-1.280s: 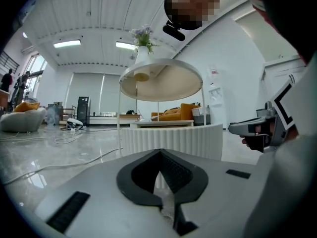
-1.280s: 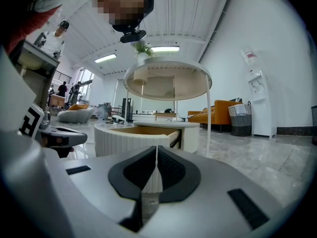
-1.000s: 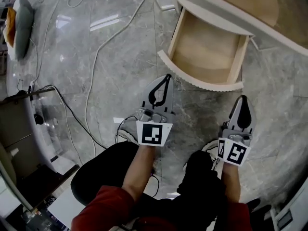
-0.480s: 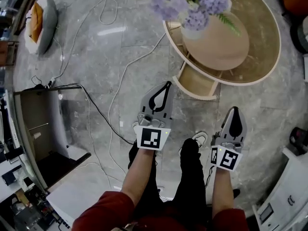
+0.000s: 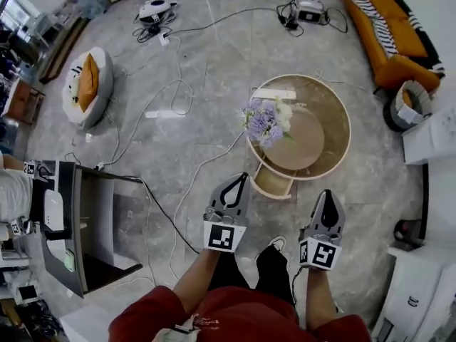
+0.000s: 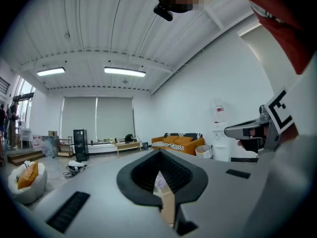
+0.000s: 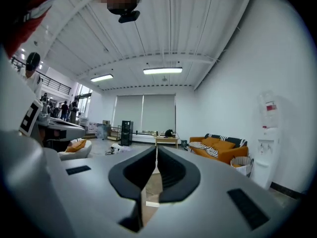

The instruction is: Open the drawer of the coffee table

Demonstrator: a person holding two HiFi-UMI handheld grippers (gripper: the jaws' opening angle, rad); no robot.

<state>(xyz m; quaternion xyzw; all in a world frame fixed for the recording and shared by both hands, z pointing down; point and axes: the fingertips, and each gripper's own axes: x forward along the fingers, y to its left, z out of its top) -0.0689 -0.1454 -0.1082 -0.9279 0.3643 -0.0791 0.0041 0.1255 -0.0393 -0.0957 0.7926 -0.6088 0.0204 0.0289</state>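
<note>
**Step in hand.** The drawer (image 5: 273,182) stands pulled out from under the round coffee table (image 5: 340,142), on the side facing the person, with its open top showing. Judged from this, the opening step is complete. A bunch of purple flowers (image 5: 266,118) stands on the worktop.

**Gripper state.**
- Left gripper (image 5: 244,180): jaws together, nothing between them.
- Right gripper (image 5: 328,193): jaws together apart from a thin slit, nothing held.

Both are held about level, high above the floor and well apart from the drawer, pointing across the room.

**Next move.** Probably none is required on the drawer. If fuller extension is wanted, lower one gripper to the drawer front, open its jaws, take hold, and pull straight outward.
</note>
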